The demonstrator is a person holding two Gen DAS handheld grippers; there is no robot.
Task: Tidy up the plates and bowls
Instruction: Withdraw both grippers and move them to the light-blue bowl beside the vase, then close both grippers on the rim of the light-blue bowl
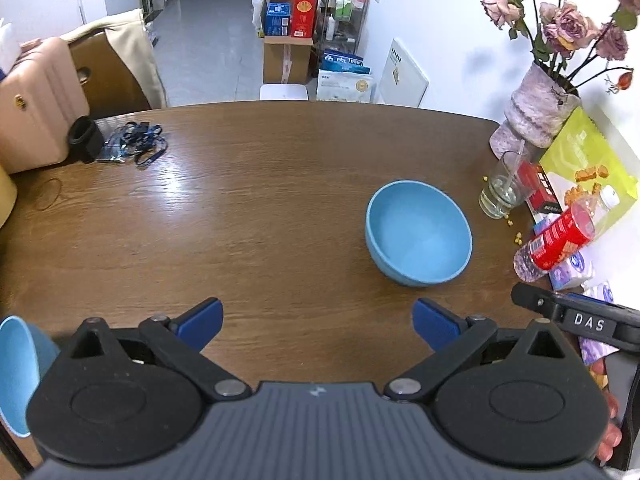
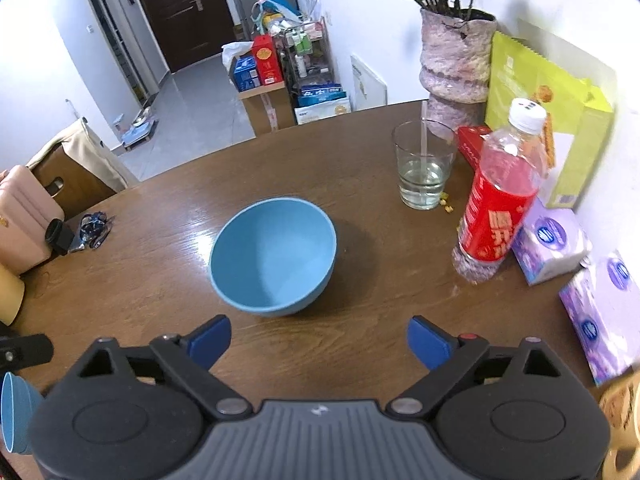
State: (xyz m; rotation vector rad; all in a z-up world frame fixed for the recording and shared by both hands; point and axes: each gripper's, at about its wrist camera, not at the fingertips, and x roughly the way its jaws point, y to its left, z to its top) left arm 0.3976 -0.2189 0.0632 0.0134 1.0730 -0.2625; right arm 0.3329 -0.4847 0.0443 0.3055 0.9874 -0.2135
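A blue bowl (image 1: 418,232) stands upright and empty on the brown wooden table (image 1: 240,208); it also shows in the right wrist view (image 2: 273,256). My left gripper (image 1: 318,326) is open and empty, above the table, to the near left of that bowl. My right gripper (image 2: 319,340) is open and empty, just in front of the bowl. A second blue bowl (image 1: 18,372) lies at the near left edge, partly hidden behind my left gripper; it also shows in the right wrist view (image 2: 16,412). The right gripper's tip (image 1: 576,316) shows in the left wrist view.
Along the right side stand a glass of water (image 2: 423,168), a red-labelled bottle (image 2: 500,204), a vase of flowers (image 2: 456,64), a green box (image 2: 548,112) and tissue packs (image 2: 552,240). A black cup (image 1: 82,136) and lanyards (image 1: 132,142) lie far left.
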